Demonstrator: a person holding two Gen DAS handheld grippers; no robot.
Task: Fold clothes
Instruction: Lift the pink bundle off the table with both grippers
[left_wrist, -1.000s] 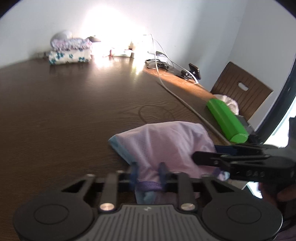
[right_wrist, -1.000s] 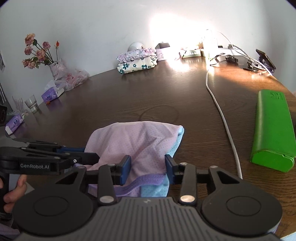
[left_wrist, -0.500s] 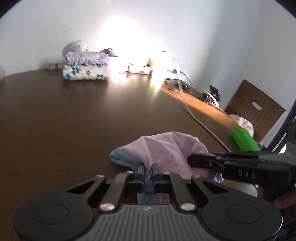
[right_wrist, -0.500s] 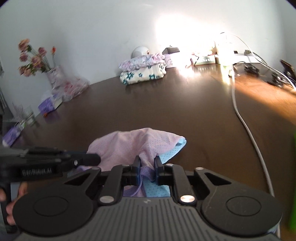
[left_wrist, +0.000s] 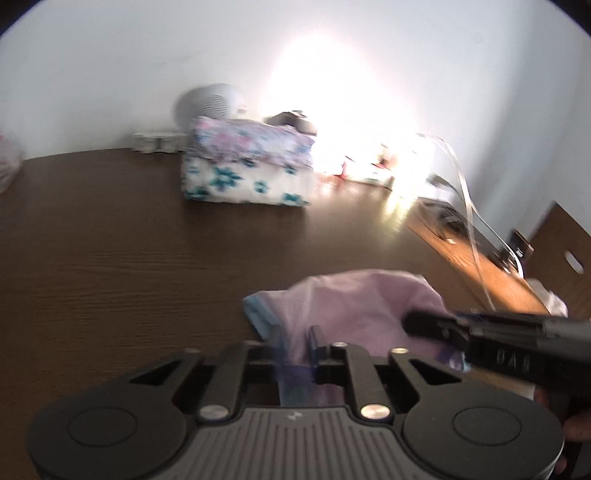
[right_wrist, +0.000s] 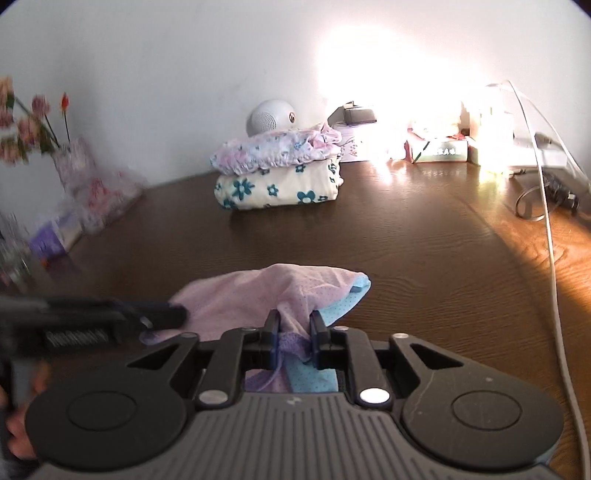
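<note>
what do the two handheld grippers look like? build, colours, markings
Both match: black linkage fingers with blue pads, silver pivot pins, two round black caps beside a grey ribbed body bearing a small white logo. Left gripper; right gripper. The right one's side shows blurred white lettering in the left wrist view. No cables or sleeves visible.

pink-blue dotted garment (right_wrist: 280, 291), blue-flowered folded cloth (right_wrist: 277, 190)
</note>
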